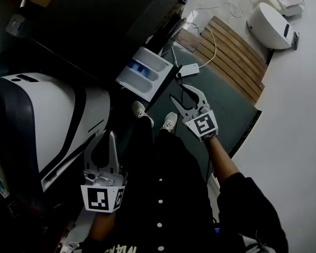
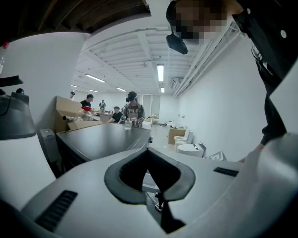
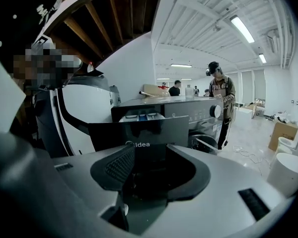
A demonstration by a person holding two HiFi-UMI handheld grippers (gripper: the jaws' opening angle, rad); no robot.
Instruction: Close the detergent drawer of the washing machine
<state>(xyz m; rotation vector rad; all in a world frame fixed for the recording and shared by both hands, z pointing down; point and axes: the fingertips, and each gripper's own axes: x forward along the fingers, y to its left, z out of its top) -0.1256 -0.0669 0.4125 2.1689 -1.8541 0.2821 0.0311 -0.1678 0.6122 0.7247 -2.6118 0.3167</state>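
Tongs on the left gripper [image 2: 148, 150] meet tip to tip on nothing, low in frame. The right gripper [image 3: 151, 148] has its tongs spread wide, empty, facing the detergent drawer [image 3: 139, 132] ahead at mid-frame, pulled out of the washing machine [image 3: 198, 110]. It is probably light, stiff plastic that slides easily, so push its flat front panel squarely.

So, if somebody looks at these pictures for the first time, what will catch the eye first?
The detergent drawer, white with a blue compartment, stands pulled out of the dark washing machine at the upper centre of the head view. Just below and right of it, the right gripper points at it with jaws open, not touching. The left gripper hangs shut and empty at lower left.
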